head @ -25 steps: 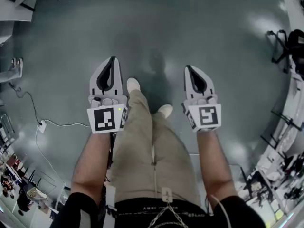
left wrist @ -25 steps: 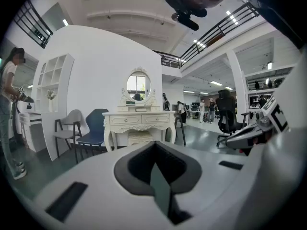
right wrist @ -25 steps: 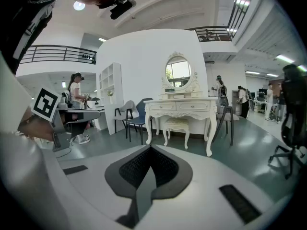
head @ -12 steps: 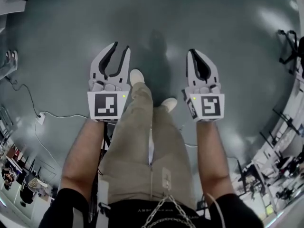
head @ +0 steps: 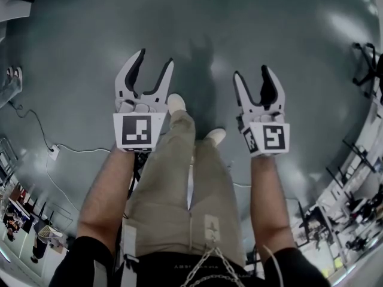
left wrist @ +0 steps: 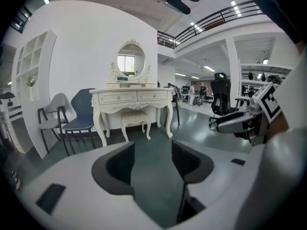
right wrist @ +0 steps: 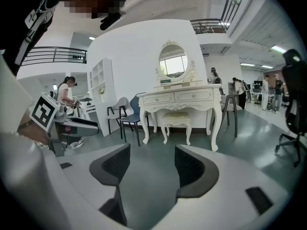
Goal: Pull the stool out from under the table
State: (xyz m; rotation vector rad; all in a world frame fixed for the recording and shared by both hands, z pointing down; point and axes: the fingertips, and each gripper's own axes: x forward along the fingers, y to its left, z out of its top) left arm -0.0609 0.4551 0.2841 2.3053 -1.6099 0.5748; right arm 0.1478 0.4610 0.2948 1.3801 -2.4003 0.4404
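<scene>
While the stool [left wrist: 135, 119] sits well ahead of me, tucked between the front legs of the white tabletop [left wrist: 129, 90] with the oval mirror [left wrist: 131, 61], neither of my tools is near it. The left tool [head: 155, 58] and the right tool [head: 252, 75] both hang out in front of me over bare grey floor [head: 269, 23]. The jaws of each have just been opening and stand wide apart, with nothing between them but floor. A blue chair [left wrist: 80, 110] stands just to the left of the tabletop, clear of the stool's way out as far as I can judge.

I reckon the stool is light: slim carved legs, a small pale frame, a padded seat on top. The frame should be stiff, painted wood by the look of it, and perhaps a little slick under my pads. The cushion will be soft and give way, so it is no place to grip. I would take hold of the seat rail, one tool on each side. That is low enough for a pull to slide it over the smooth floor rather than tip it. The curved legs look slender, so I would not drag by them.
</scene>
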